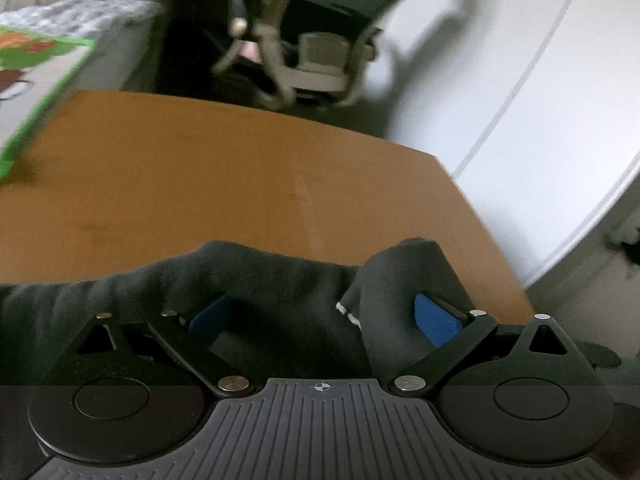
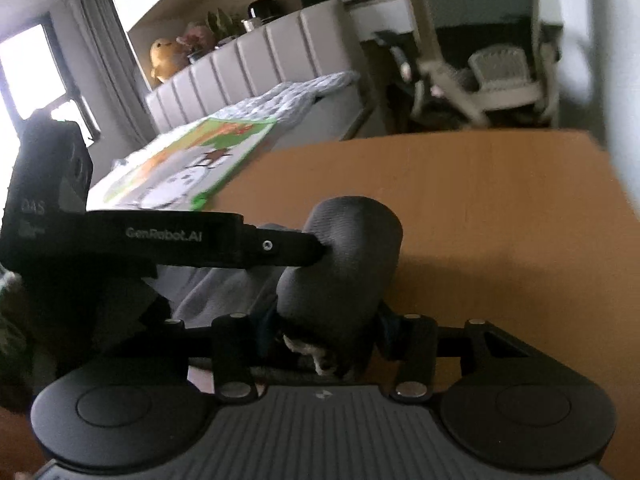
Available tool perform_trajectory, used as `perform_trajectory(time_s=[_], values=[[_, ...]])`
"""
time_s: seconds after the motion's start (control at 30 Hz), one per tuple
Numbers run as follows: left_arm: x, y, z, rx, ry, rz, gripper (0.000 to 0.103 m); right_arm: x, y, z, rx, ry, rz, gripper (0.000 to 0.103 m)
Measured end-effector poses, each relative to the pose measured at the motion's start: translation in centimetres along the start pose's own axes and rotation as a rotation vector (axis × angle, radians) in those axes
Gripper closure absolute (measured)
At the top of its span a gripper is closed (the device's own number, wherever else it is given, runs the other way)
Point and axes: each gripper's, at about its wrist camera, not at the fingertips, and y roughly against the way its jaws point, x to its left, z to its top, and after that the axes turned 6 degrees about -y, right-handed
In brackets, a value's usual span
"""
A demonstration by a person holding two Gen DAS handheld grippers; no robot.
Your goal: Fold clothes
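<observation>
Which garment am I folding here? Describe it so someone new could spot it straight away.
Start at the orange-brown wooden table. At its near edge lies a dark grey knitted garment, bunched between the fingers of the left gripper and the right gripper. It is the only dark cloth on the table; the green-bordered picture board at the table's far side is flat and brightly coloured.

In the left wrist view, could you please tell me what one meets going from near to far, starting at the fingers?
Blue-padded fingers → crumpled dark grey garment → bare orange-brown wooden tabletop → blurred beige-framed chair beyond the far edge.
</observation>
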Motion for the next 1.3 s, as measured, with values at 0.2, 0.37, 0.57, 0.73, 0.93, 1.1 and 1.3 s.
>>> perform_trajectory(time_s=[0.2,0.37,0.57,0.73,0.93,1.1,1.3], values=[[-3.4,0.0,1.3,-0.051,-0.056,-0.065,0.003,-0.2,1.9,0.2,-0.024,0.225,-0.22,0.055],[-5.3,-0.6,2.4,-0.074,-0.124,-0.052,0.003,2.1,0.7,-1.1,-0.029,0.413,-0.296,0.051],[-4.8,-3.0,1.0,-0.024,-0.169,0.049,0.002,1.5,1.6,-0.7,-0.057,0.37,-0.25,0.03],[-3.7,-2.6,0.7,-0.015,-0.149,0.044,0.002,-0.4,4.0,0.9,-0.112,0.194,-0.125,0.03],[-2.9,-2.1,0.4,-0.016,-0.145,0.048,0.002,-2.7,2.8,0.7,-0.091,0.051,-0.102,0.03],[-2.1,-1.8,0.1,-0.018,-0.141,0.058,0.002,-4.0,3.7,1.1,-0.103,-0.001,-0.06,0.016],[-1.8,-1.7,-0.1,-0.026,-0.147,0.064,0.002,-5.0,4.7,1.4,-0.159,-0.052,-0.079,0.005]])
